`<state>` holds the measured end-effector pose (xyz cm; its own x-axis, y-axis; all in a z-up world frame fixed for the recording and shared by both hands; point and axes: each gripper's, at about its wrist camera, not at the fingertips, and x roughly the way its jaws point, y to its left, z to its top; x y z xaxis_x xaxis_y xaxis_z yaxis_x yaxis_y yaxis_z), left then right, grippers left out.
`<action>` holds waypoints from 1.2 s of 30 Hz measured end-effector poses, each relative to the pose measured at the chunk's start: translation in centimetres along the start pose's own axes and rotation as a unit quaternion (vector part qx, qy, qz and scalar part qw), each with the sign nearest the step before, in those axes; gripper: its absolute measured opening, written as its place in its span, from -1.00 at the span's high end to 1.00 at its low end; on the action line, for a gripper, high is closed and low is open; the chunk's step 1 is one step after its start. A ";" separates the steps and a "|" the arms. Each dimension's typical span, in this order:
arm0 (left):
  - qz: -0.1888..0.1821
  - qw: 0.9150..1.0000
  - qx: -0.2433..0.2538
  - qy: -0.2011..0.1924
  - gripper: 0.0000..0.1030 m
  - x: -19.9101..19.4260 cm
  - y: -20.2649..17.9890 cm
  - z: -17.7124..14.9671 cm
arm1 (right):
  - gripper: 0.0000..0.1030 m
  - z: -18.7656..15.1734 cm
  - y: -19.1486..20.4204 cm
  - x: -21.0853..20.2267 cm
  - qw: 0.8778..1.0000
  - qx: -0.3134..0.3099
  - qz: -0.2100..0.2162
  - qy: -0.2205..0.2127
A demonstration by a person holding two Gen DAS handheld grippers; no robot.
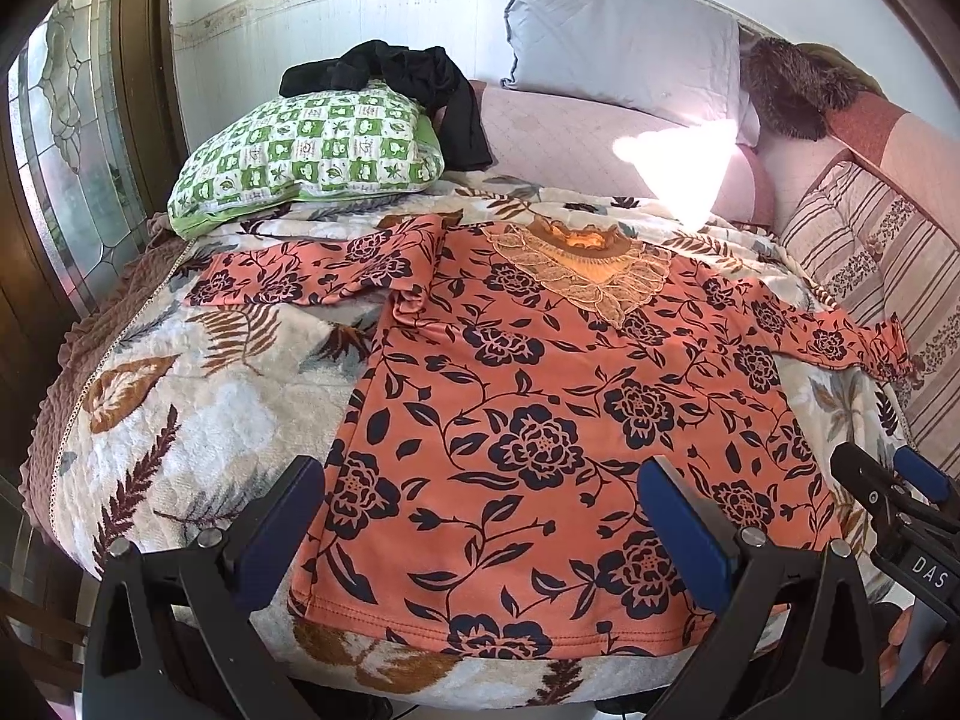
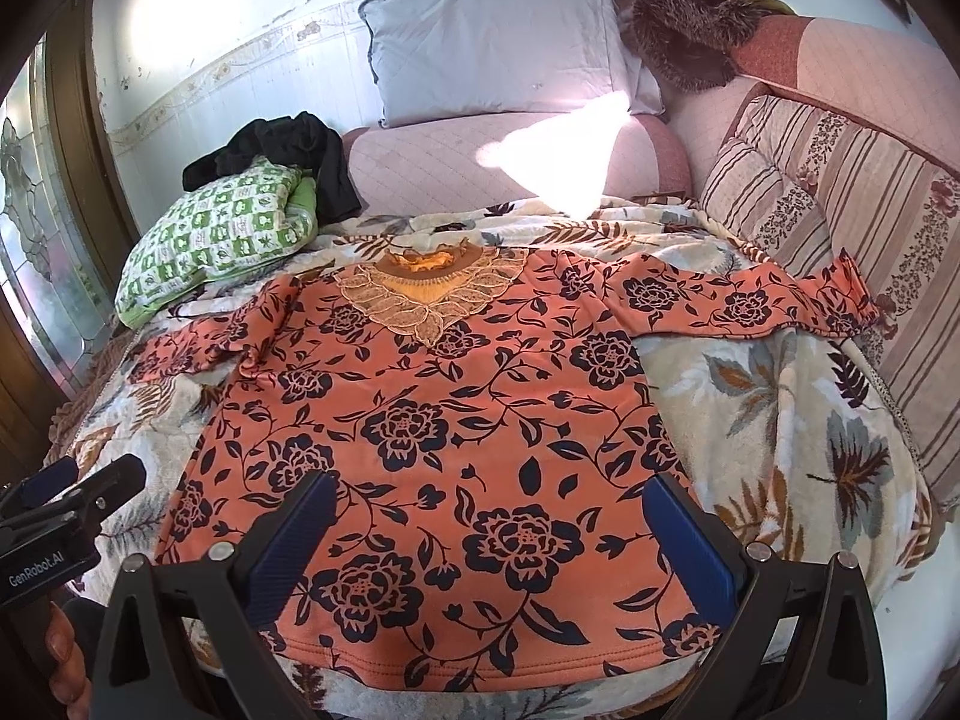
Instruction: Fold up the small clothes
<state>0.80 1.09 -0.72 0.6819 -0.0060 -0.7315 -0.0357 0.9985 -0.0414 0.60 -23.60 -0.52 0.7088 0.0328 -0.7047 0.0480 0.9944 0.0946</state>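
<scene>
The orange floral top (image 1: 540, 420) lies flat and face up on the leaf-patterned blanket (image 1: 198, 420) covering the bed — hem at the near edge, lace collar (image 1: 582, 276) at the far end, so its long axis runs near to far. Both sleeves stretch out sideways: the left sleeve (image 1: 312, 270) reaches toward the green checked pillow (image 1: 312, 150), a little rumpled at the shoulder, and the right sleeve (image 2: 750, 300) runs out to the striped cushion (image 2: 840, 228), its cuff resting against it.

The left gripper (image 1: 480, 522) hovers at the near hem over the top's left half, fingers (image 1: 282, 528) spread wide and holding nothing. The right gripper (image 2: 498, 540) sits over the right half of the hem — its fingers (image 2: 696, 540) spread just as wide, also holding nothing. Whether either touches the cloth, I cannot tell.

Further back, a black garment (image 1: 408, 78) is draped over the green pillow, and a grey pillow (image 2: 492, 48) leans on the wall
</scene>
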 end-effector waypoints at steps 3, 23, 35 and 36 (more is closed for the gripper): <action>0.002 1.000 0.003 -0.002 -1.00 0.0 -0.2 -0.1 | -1.00 0.1 -0.3 0.0 1.000 0.006 0.001 -0.001; 0.009 1.000 0.004 0.005 -1.00 0.8 0.1 0.2 | -1.00 0.6 -0.7 0.7 1.000 0.015 0.009 -0.001; 0.010 1.000 0.012 0.017 -1.00 2.3 -0.5 0.4 | -1.00 1.0 -1.0 1.7 1.000 0.022 0.018 0.003; 0.011 1.000 0.014 0.017 -1.00 2.4 -0.7 0.4 | -1.00 1.1 -1.4 1.8 0.999 0.025 0.022 0.001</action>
<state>2.79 0.43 -2.20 0.6561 0.0142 -0.7545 -0.0286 0.9996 -0.0061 2.62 -25.00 -1.17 0.7094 0.0774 -0.7006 0.0508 0.9857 0.1604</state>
